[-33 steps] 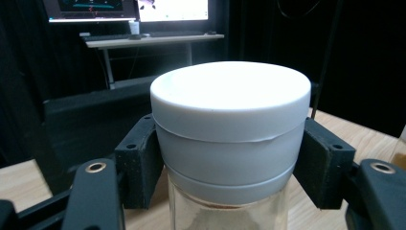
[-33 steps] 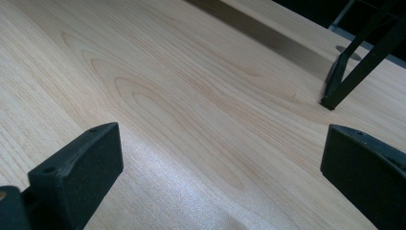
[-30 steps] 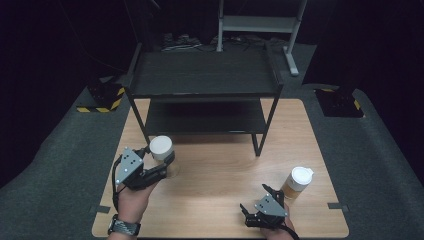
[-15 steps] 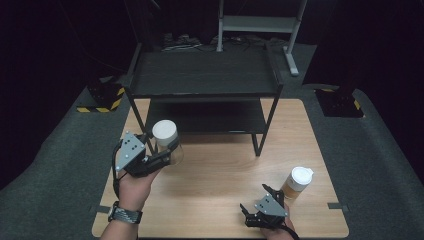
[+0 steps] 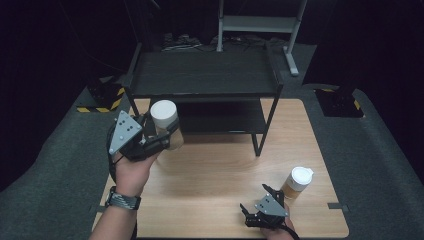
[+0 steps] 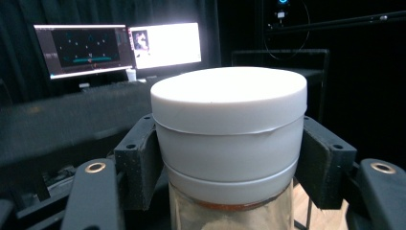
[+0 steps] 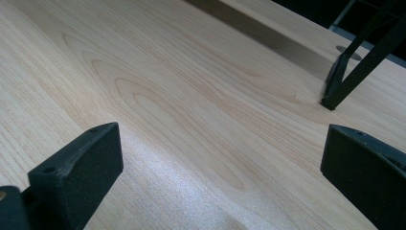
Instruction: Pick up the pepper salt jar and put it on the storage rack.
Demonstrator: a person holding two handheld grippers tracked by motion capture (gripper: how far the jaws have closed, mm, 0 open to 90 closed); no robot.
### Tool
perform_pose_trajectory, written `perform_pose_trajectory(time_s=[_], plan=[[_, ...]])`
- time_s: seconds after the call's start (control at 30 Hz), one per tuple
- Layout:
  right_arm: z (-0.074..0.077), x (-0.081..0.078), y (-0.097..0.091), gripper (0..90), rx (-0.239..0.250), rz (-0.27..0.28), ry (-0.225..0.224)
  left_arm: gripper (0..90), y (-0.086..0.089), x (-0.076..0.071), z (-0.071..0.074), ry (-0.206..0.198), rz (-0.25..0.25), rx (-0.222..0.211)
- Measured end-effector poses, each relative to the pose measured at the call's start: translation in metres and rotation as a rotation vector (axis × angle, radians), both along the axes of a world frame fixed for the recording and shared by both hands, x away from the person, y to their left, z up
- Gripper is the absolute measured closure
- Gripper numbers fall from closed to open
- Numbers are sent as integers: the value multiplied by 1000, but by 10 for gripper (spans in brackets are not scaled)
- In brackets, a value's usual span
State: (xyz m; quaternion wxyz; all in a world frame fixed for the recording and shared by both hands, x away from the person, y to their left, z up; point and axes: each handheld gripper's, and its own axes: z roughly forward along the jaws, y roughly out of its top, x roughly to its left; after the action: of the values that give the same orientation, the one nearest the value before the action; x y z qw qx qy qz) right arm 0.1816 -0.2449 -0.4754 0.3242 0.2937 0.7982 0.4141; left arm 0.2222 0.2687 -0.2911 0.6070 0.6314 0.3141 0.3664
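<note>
My left gripper [image 5: 162, 137] is shut on a clear jar with a white lid [image 5: 165, 124], held upright in the air in front of the black shelf unit's left side. In the left gripper view the jar [image 6: 230, 139] fills the middle, and both pads [image 6: 139, 163] press on its sides just under the lid. A second white-lidded jar [image 5: 298, 182] stands on the wooden table [image 5: 220, 170] at the right. My right gripper [image 5: 257, 206] rests low near the table's front edge, left of that jar, jaws open with bare wood [image 7: 201, 120] between them.
A black two-tier shelf unit [image 5: 202, 75] stands on the back half of the table; its front right leg [image 5: 264, 127] comes down mid-table, and a leg foot [image 7: 333, 98] appears in the right gripper view. Monitors [image 6: 119, 48] glow behind. Grey padding surrounds the table.
My left gripper has lifted the jar off the table and carried it up toward the shelf unit. The right gripper and the second jar have stayed where they were.
</note>
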Motion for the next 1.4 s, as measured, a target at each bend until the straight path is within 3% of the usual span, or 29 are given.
perform_pose_trajectory(time_s=[0.77,1.4], plan=[[-1,0,-2,0,13,1,-2,334,-3,25,64,-76,55,-13],[0,1,-4,0,20,4,5,334,-17,60,86,-60,112,-2]])
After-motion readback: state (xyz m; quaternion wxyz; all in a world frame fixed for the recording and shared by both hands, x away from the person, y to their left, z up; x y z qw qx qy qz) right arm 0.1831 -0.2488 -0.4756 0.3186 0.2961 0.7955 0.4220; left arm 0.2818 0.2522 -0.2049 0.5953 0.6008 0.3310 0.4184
